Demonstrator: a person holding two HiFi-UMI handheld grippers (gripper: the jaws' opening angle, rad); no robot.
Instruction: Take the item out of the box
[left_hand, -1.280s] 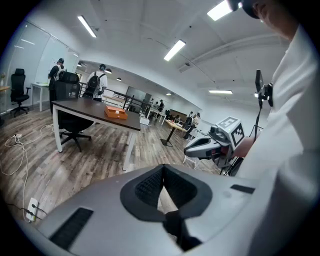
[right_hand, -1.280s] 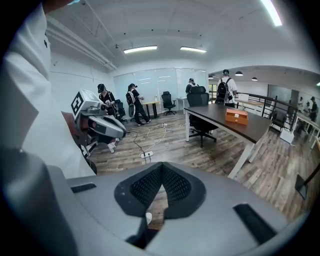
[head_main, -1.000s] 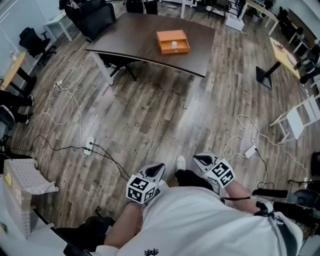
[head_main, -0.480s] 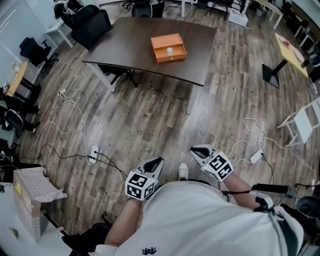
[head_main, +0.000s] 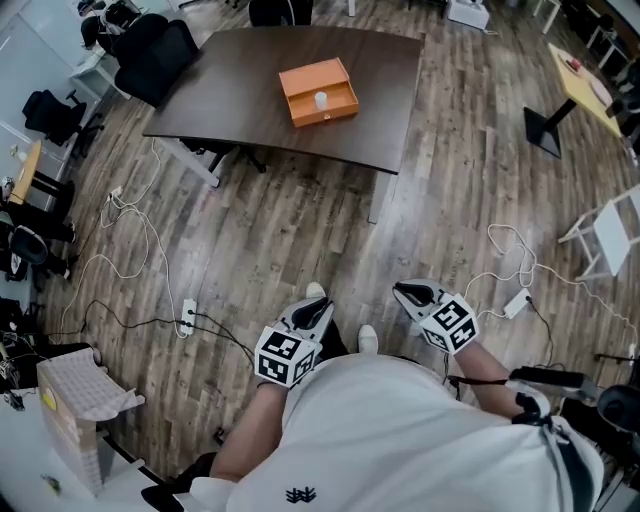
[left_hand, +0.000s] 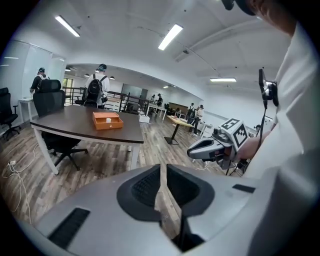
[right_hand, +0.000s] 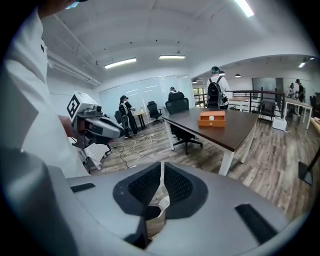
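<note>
An orange box (head_main: 318, 92), low and rectangular, lies flat near the middle of the dark table (head_main: 230, 110), open at the top. A small white item (head_main: 321, 99) stands upright inside it.

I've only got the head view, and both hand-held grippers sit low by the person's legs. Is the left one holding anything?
Observer: No. The left hand-held gripper has its jaws opening, with a narrow gap and only floor showing through.
Operator: And the right one?
Observer: The right hand-held gripper is shut and empty, with its pads meeting at the tips.
Operator: Anyone near the table?
Observer: Yes. A person with a backpack stands beyond the table, back turned to the orange box.
</note>
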